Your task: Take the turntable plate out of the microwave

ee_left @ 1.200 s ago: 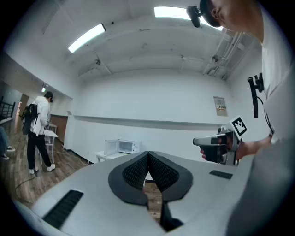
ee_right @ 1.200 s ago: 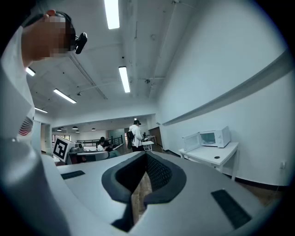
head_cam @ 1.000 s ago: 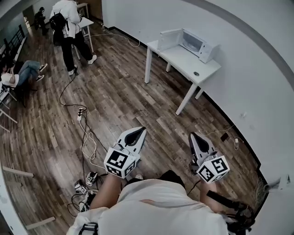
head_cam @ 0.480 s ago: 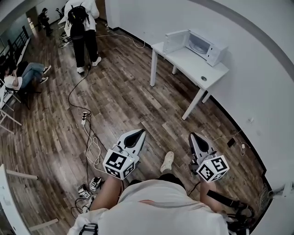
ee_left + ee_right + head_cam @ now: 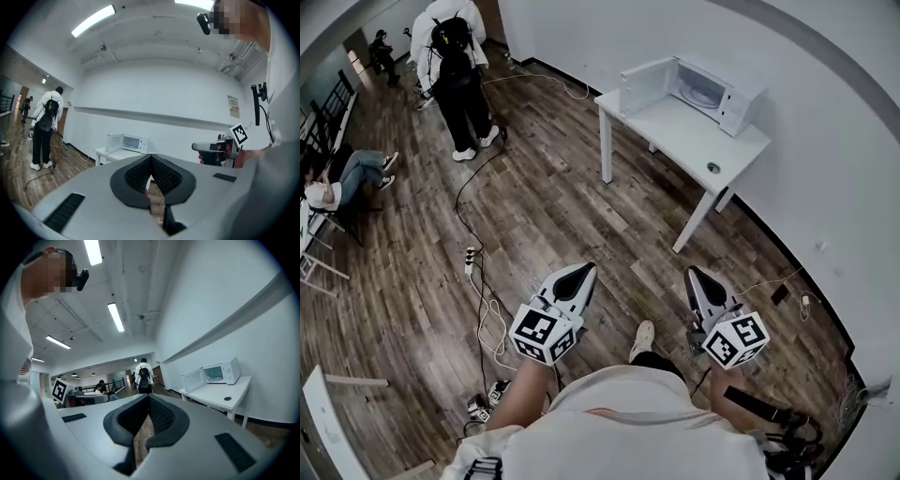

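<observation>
A white microwave (image 5: 705,89) with its door swung open stands at the far end of a white table (image 5: 689,131) by the wall. It also shows small in the left gripper view as the microwave (image 5: 125,142), and in the right gripper view as the microwave (image 5: 213,374). Its inside looks pale; the turntable plate cannot be made out. My left gripper (image 5: 586,271) and right gripper (image 5: 691,274) are both shut and empty, held level over the wooden floor, well short of the table. Each has its marker cube near my body.
A small dark round thing (image 5: 713,169) lies on the table's near end. A person with a black backpack (image 5: 455,66) stands at the upper left; another sits at the left edge (image 5: 342,178). A cable and power strip (image 5: 470,261) run across the floor. More cables lie by the wall (image 5: 787,291).
The table and microwave have come closer and sit larger in the head view. Both grippers keep the same shut pose in front of me. The standing person has shifted.
</observation>
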The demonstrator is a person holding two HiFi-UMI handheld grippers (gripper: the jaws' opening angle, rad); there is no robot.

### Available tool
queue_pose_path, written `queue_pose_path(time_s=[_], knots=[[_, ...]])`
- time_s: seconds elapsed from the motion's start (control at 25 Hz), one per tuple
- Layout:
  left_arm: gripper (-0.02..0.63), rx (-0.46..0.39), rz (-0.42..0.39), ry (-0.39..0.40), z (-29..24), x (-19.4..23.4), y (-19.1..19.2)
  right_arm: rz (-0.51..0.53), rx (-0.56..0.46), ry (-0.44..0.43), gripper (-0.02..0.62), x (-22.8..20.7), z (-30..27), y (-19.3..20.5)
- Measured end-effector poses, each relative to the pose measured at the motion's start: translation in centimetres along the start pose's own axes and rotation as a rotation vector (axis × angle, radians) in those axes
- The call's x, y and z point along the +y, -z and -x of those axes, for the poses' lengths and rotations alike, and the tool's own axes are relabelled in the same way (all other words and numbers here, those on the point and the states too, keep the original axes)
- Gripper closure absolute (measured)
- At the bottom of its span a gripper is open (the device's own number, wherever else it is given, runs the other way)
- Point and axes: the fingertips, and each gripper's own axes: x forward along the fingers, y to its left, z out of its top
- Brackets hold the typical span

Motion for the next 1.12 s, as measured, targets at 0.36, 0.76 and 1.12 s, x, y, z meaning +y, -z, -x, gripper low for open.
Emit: queue_pose_path(time_s=[0.36, 0.76, 1.12], knots=[[0.595, -0.006, 0.018, 0.002, -14.9, 1.9, -2.5, 0.004, -0.010, 0.023, 0.592, -13.5, -4.4, -3.8], [0.595, 0.041, 0.005, 0.057, -25.6, 1.1, -2.5, -0.026, -0.006, 0.012, 0.592, -23.0, -8.0, -5.2], [0.595, 0.032, 0.039, 0.057, -29.4, 4.1, -2.6, -0.016, 0.017, 0.037, 0.592, -25.8, -10.7, -4.2]])
